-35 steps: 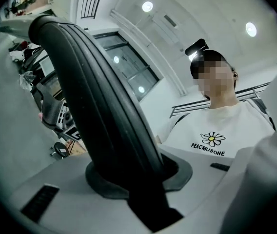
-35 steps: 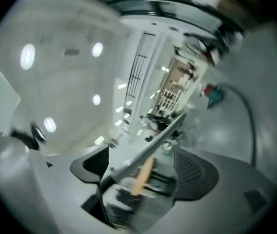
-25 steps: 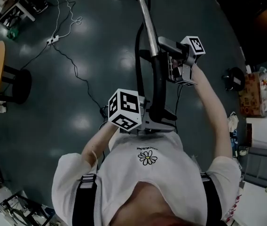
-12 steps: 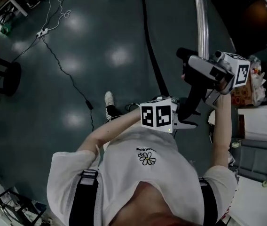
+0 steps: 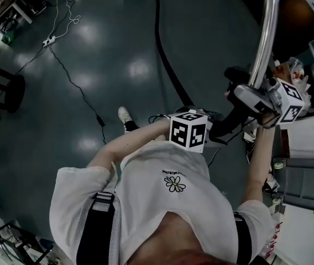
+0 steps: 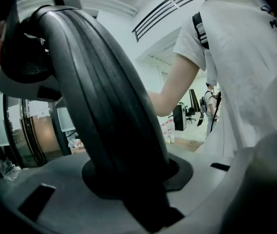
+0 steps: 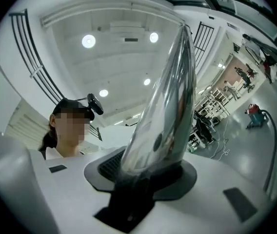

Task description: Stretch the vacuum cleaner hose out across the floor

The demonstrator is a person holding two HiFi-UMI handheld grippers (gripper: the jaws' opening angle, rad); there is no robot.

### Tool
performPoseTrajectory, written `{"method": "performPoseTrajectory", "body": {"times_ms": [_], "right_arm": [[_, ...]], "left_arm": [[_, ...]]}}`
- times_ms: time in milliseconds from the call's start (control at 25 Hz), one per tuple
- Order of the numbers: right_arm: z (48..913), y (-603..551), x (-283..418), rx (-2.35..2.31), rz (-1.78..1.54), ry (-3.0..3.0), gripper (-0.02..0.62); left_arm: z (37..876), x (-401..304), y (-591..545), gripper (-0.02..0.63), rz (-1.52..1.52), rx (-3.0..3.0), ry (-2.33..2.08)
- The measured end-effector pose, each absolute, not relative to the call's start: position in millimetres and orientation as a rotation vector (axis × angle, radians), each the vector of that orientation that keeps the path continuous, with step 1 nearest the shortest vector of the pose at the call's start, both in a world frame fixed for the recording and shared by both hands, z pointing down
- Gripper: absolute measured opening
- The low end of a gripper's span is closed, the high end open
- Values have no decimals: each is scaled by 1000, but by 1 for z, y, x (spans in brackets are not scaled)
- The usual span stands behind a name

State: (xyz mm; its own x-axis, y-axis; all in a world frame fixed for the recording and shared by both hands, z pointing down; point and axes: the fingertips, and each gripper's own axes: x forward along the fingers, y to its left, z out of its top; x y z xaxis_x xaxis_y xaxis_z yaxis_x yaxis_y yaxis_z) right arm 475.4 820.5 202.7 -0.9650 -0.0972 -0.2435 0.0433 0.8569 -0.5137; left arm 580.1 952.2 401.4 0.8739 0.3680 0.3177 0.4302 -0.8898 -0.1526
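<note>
Vacuum hose (image 5: 158, 37), black, lies on the floor (image 5: 107, 65) in one long curve from the floor's far edge in toward the person. It then rises to a black curved handle bend (image 6: 114, 121). The left tool (image 5: 213, 132) is clamped tight on that bend. A metal tube (image 5: 266, 32) runs up and away from the handle. The right tool (image 5: 255, 90) grips it, its jaws having just been closing with the tube between them. The cleaner body (image 7: 254, 115) stands well apart at the hose's far end. A white power strip (image 5: 49, 39) lies near the floor's left edge, near a stool (image 5: 8, 93).
</note>
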Motion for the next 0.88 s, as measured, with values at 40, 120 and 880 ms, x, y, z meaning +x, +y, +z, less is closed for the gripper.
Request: {"method": "performPoseTrajectory", "body": {"times_ms": [40,120,880], "right_arm": [[202,822,476,-41,-754,2774,176],[201,823,477,-30,-725,2777,176],[189,826,460,59,-715,2835,177]], "left_arm": [[403,580,950,126,-431,-2814,-600],[404,579,947,126,-450,-2798,-583],[391,578,939,126,-424,-2814,-471]]}}
